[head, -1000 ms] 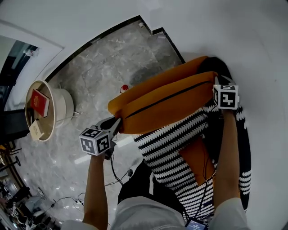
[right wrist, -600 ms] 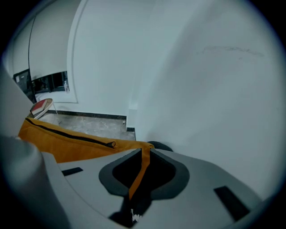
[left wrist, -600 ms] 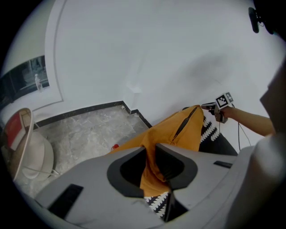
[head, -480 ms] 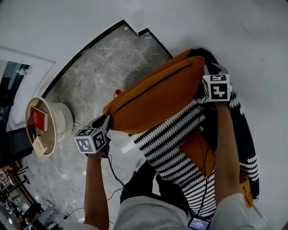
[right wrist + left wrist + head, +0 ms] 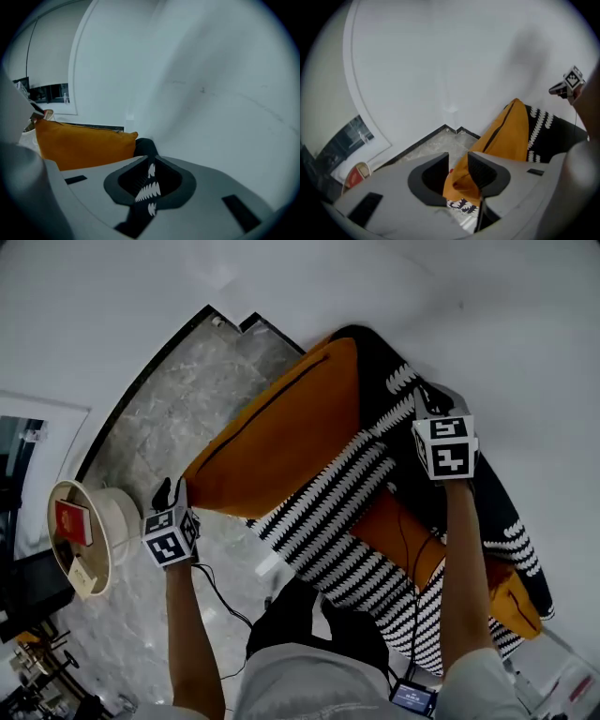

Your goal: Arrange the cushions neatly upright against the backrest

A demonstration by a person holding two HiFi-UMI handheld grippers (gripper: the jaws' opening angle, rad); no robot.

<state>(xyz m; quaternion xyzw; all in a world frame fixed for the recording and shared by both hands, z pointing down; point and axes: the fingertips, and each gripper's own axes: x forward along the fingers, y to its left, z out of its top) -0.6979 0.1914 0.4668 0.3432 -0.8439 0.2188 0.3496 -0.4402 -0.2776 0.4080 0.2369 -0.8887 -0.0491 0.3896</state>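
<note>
Step in hand, as judged: setting up the large orange fabric cushion with the dark zip line. Stands on its long edge, tilted, close to the white wall, far end just beside a black fabric piece with white toothed marks. Cannot tell whether that is a cushion or a throw. In front, touching the orange cushion, a black-and-white striped knitted cushion, lying sloped and not upright. Under it more orange upholstery, seat or another cushion, hard to say. Backrest itself hidden behind all this.

At the near lower corner of the orange cushion, the left gripper: jaws apart and just been opening, with the orange corner between them but a clear gap at one side, so not pinched, as it seems. At the far side, the right gripper: jaws pressed together on a fold of the black fabric piece, white marks visible between the pads.

Next, by judgement: draw the left gripper back from the corner without dragging it, then press the orange cushion flat against the backrest. Some risk of slumping forward, being soft. After that, raise the black fabric piece and the striped knitted cushion into one row.

Further off, a round white side table with a red book.
</note>
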